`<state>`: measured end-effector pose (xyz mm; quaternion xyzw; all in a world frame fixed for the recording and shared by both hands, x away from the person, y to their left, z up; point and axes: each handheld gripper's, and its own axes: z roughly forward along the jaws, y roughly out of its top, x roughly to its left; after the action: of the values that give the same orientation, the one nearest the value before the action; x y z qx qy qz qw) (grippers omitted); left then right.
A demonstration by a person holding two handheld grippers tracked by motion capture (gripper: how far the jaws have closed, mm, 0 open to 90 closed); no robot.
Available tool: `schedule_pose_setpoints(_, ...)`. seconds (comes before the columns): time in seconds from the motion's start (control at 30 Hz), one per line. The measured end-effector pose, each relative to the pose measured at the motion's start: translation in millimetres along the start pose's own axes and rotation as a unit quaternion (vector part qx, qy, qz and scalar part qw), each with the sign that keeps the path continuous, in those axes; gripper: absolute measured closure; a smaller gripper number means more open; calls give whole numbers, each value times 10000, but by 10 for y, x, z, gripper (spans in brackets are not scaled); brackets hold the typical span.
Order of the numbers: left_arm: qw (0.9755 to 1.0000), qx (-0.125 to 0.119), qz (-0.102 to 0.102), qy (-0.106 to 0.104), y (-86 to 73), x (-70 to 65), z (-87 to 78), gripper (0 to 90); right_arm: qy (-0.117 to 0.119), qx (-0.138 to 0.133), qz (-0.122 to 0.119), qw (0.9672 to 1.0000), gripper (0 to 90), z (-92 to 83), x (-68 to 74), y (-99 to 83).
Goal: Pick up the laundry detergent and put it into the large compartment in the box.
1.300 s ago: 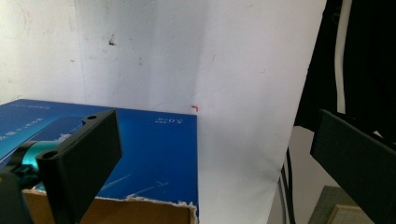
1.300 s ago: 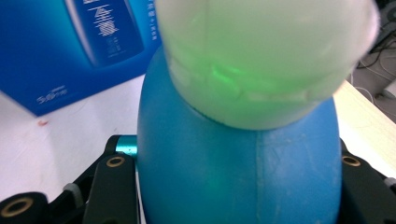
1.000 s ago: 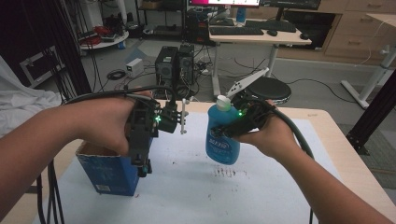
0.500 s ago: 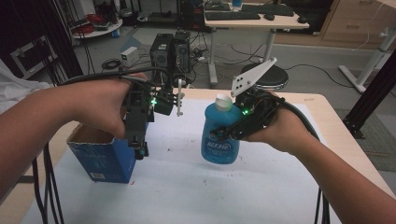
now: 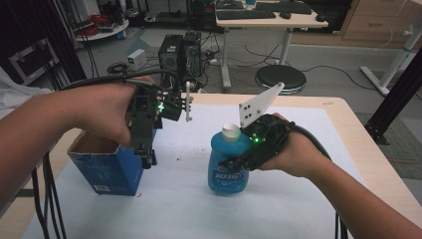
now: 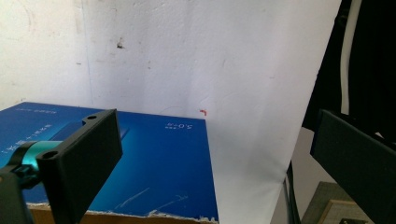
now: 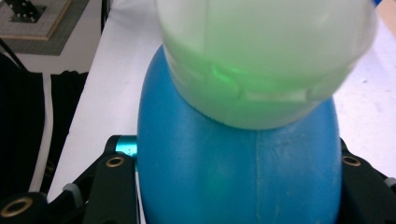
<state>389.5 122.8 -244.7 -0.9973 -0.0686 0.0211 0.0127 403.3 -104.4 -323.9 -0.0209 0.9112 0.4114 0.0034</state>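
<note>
Here the right gripper (image 5: 238, 160) is clamped on the upright blue bottle (image 5: 228, 172), its jaws flanking its shoulders.

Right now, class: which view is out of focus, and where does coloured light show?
Right gripper view: the white cap looms soft and blurred, tinted green, above the blue bottle. High view: dim overall, green lights on both hand-held grippers. Left gripper view: blue box fairly sharp.

Box (image 5: 107, 167) on table's (image 5: 348, 129) left side, bottle (image 5: 228, 167) upright right of it, well apart
</note>
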Motion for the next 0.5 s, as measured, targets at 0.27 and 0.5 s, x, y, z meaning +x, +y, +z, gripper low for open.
schedule_pose_setpoints(0.27,10000,0,21,-20,20,6,12,21,60,179,-58,9998,441,120,43,-94)
schedule_pose_setpoints(0.5,10000,-25,37,-14,45,14,15,20,126,98,-47,9999,440,164,66,-155)
